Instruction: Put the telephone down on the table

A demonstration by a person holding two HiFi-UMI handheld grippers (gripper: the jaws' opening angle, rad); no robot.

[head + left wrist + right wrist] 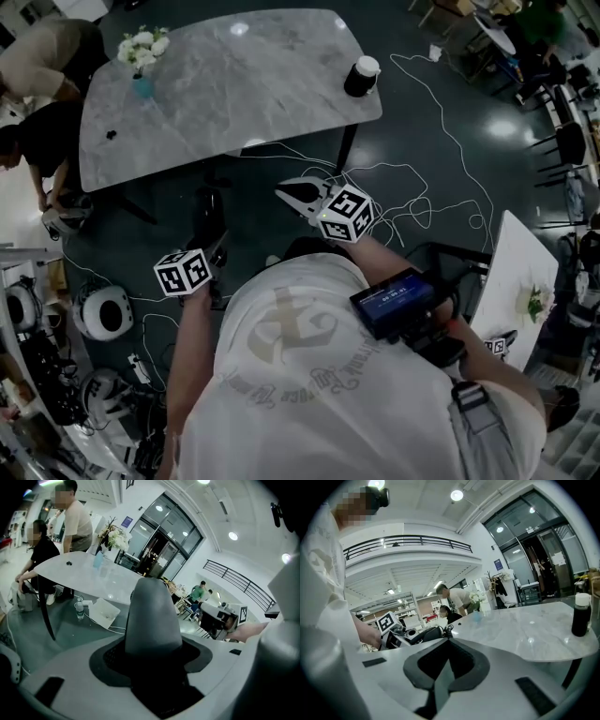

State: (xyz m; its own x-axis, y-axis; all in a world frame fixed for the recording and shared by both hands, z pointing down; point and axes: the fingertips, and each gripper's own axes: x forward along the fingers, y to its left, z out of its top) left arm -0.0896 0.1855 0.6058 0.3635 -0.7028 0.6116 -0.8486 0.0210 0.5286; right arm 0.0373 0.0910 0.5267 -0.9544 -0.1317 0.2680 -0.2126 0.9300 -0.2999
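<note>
Holding: telephone (423,634), black, coiled cord, pinched in left hand-held gripper (204,246), in the air short of the tabletop's (234,84) near edge. Right hand-held gripper (298,194): pressed together, apparently empty. Status: approach unfinished; set-down outstanding.

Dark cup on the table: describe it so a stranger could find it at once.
Find the grey marble table at the top of the head view. The cup stands alone near its right corner. It is dark with a white lid, unlike the white flowers at the left end.
</note>
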